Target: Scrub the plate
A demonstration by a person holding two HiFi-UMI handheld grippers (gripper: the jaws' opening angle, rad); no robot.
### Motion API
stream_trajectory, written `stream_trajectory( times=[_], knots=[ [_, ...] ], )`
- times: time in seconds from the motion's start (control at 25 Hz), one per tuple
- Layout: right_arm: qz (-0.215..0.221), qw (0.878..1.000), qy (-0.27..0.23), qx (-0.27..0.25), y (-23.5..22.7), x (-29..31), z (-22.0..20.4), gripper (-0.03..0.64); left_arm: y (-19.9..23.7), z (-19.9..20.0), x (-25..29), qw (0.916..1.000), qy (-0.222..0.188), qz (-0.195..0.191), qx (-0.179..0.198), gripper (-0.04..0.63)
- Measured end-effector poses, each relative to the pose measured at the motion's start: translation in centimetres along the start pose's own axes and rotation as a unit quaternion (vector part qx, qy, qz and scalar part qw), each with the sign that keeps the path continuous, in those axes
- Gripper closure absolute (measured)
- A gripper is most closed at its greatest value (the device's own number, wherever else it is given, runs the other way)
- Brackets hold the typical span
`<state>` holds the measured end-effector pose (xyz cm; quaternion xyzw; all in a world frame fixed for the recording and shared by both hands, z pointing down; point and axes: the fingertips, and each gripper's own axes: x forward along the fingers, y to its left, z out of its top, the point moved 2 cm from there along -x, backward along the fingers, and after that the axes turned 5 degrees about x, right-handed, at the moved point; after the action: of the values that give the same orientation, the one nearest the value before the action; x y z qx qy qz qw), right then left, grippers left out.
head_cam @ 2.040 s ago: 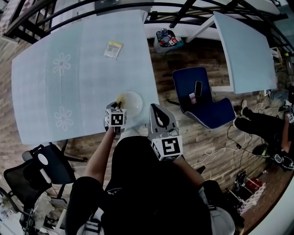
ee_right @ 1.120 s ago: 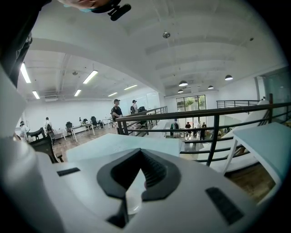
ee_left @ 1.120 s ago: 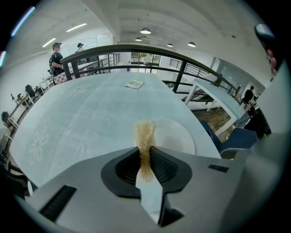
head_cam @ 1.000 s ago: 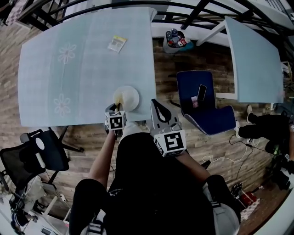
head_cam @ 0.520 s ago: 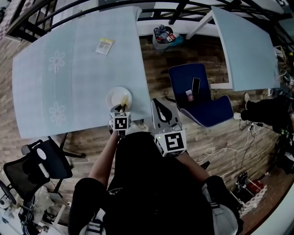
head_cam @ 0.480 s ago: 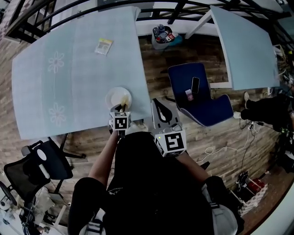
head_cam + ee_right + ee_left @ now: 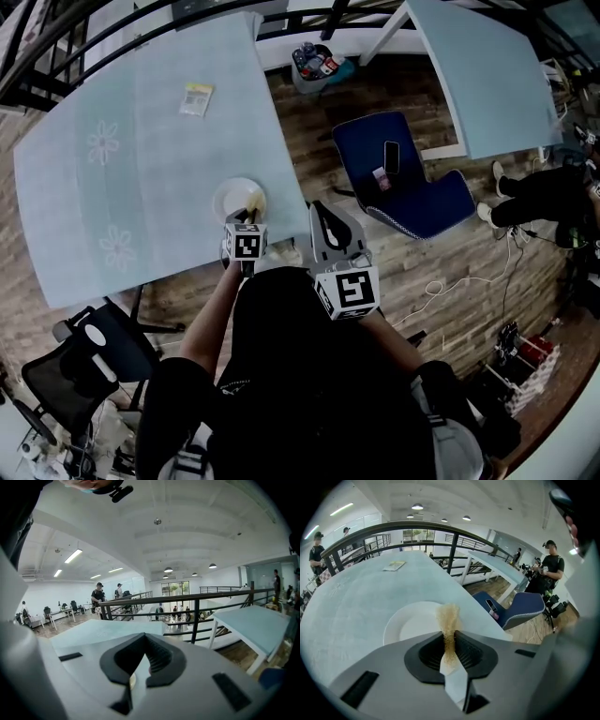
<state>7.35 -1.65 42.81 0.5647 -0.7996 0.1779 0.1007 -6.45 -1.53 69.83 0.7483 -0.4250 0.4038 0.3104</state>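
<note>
A white plate (image 7: 232,195) sits near the front edge of the pale blue table (image 7: 122,187). My left gripper (image 7: 247,219) is at the plate's near right rim, shut on a tan mesh scrubber (image 7: 254,201). In the left gripper view the scrubber (image 7: 448,616) stands pinched between the jaws of the left gripper (image 7: 449,633), with the plate (image 7: 405,625) just beyond. My right gripper (image 7: 320,214) hovers off the table's front right corner, away from the plate. In its own view the right gripper (image 7: 142,643) is shut with nothing between its jaws.
A yellow packet (image 7: 196,98) lies far back on the table. To the right stand a blue chair (image 7: 412,202) holding a phone, a basket (image 7: 317,64) on the wood floor and a second table (image 7: 478,66). A black office chair (image 7: 84,352) is at lower left.
The scrubber in my left gripper has shifted from the plate's left side to its right near rim. The right gripper has kept its place beside the table corner.
</note>
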Motion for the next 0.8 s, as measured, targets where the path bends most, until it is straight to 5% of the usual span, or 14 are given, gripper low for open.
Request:
stream_trajectory(
  times=[0.8],
  knots=[
    [-0.028, 1.0, 0.003, 0.013, 3.8, 0.2, -1.4, 0.612, 2.7, -1.4, -0.2, 0.9992, 0.009, -0.011, 0.037, 0.529]
  ],
)
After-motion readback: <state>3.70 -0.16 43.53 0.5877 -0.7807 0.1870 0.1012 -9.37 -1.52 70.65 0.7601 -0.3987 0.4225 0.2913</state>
